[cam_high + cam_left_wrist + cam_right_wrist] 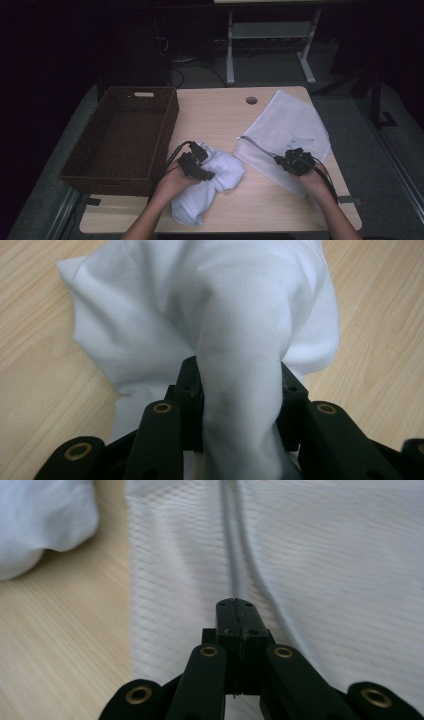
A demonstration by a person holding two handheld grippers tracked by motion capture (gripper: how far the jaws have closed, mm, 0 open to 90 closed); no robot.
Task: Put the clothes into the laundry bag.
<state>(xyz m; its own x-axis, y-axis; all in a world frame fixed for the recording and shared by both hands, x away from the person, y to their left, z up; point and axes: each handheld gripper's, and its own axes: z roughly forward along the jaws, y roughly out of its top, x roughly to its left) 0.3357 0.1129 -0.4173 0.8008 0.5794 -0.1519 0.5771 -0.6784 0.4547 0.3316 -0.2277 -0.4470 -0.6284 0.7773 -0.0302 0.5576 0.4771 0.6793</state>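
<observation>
My left gripper is clenched on a thick fold of the white garment, which lies bunched on the table between the wicker basket and the mesh laundry bag. My right gripper has its jaws pressed together at the bag's grey zipper line; whether mesh is pinched between them I cannot tell. Judgement: the garment is secured but not yet bagged. The bag mouth remains to be opened and the garment loaded.
</observation>
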